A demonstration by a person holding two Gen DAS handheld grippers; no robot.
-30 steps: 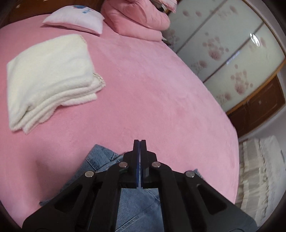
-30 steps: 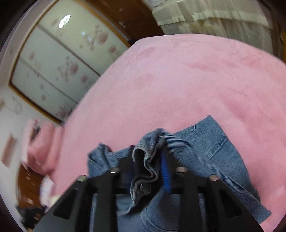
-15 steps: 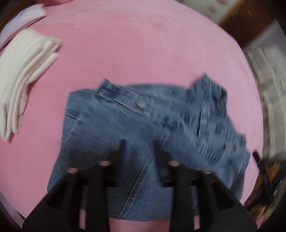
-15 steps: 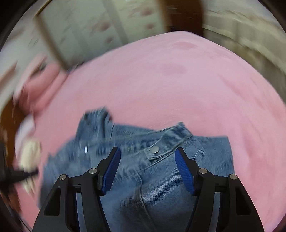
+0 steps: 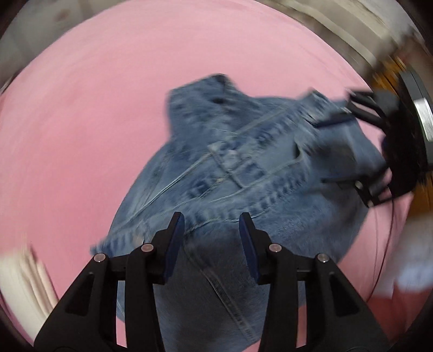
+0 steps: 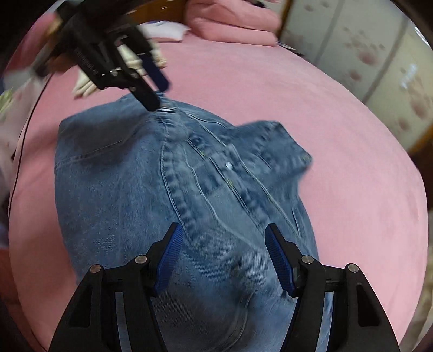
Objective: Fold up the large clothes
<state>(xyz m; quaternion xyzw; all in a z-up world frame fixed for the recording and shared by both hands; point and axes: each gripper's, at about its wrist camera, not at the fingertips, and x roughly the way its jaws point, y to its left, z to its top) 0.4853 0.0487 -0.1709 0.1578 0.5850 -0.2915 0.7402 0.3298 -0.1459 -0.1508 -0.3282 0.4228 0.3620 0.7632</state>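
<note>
A pair of blue jeans (image 5: 232, 173) lies bunched on the pink bed cover (image 5: 81, 121), waistband and metal button (image 6: 229, 164) showing. My left gripper (image 5: 212, 224) is open and empty just above the denim near the waistband. My right gripper (image 6: 222, 238) is open and empty over the jeans (image 6: 121, 195). In the left wrist view the right gripper (image 5: 338, 151) shows at the right over the jeans' edge. In the right wrist view the left gripper (image 6: 155, 86) shows at the upper left by the waistband end.
A folded white blanket (image 5: 19, 281) lies at the lower left of the left wrist view. Pink pillows (image 6: 232, 19) sit at the bed's head. A floral wardrobe (image 6: 379, 54) stands beside the bed. A thin cable (image 6: 24, 130) crosses the left side.
Both grippers have opened: the right let go of the jeans, the left was shut a second ago. Both swung round over the jeans, which now lie spread on the bed.
</note>
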